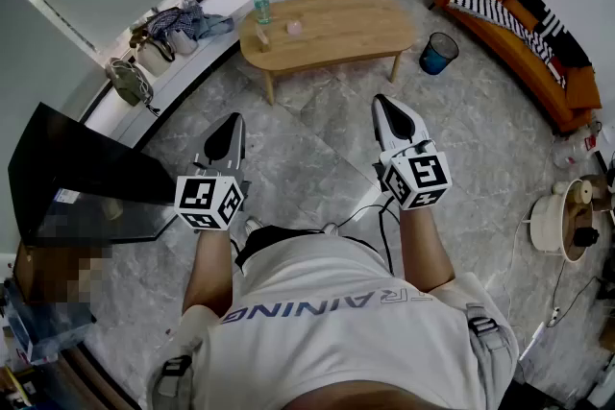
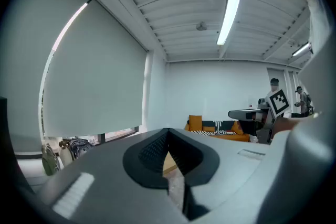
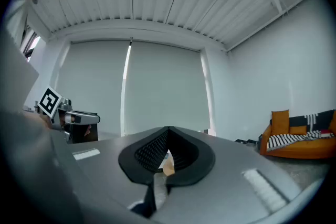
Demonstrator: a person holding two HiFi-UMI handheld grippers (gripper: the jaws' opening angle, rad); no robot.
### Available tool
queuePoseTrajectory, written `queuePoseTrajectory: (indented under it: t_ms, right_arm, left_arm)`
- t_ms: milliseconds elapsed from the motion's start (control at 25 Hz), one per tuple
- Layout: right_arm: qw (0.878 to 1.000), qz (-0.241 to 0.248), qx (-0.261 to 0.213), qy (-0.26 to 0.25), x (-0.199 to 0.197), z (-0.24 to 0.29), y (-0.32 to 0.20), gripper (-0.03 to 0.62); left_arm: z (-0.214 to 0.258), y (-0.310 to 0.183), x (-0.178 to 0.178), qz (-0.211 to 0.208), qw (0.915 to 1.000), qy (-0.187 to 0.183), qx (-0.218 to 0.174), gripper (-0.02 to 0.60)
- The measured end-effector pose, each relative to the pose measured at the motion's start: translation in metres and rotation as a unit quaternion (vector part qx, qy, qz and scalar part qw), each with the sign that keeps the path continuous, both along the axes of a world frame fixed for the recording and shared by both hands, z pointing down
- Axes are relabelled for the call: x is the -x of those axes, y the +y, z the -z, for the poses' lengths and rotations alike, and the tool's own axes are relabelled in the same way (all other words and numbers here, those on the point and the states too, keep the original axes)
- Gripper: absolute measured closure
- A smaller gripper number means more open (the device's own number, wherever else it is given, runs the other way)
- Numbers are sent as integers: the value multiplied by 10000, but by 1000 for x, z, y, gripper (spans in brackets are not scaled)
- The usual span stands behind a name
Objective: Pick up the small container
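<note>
A light wooden coffee table [image 1: 336, 26] stands a few steps ahead of me. A small pink container [image 1: 294, 28] sits on its left part, next to a green-capped bottle [image 1: 261, 5] and a small brown item [image 1: 262, 38]. I hold both grippers at waist height over the floor, well short of the table. My left gripper [image 1: 233, 122] and right gripper [image 1: 387, 103] point towards the table, and both are shut with nothing in them. In the left gripper view the jaw tips [image 2: 168, 131] meet, and likewise in the right gripper view [image 3: 168, 129]; only a sliver of table shows through each.
A blue bin [image 1: 438, 53] stands beside the table's right end. Along the right wall runs an orange sofa [image 1: 524, 29]. A black panel [image 1: 77, 178] juts out at my left, bags [image 1: 163, 38] sit on the window ledge, and a white round appliance [image 1: 555, 224] with cables is on the floor at right.
</note>
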State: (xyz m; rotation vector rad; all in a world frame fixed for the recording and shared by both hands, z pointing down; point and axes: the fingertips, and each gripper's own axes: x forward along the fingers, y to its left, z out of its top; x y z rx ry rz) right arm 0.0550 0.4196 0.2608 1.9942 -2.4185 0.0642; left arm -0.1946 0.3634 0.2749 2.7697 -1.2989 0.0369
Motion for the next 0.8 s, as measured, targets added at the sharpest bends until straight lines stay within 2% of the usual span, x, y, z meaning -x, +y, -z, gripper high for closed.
queuePoseTrajectory:
  t_ms: [520,800]
  right_arm:
    - [9999,-115,-68,81,-12,1,23,579]
    - [9992,-150,-292,-243,-28,8,31,578]
  left_arm:
    - [0,19,-16,-165,9999,-6,-44,581]
    - [2,29,-27,-175,9998,-111,-55,581]
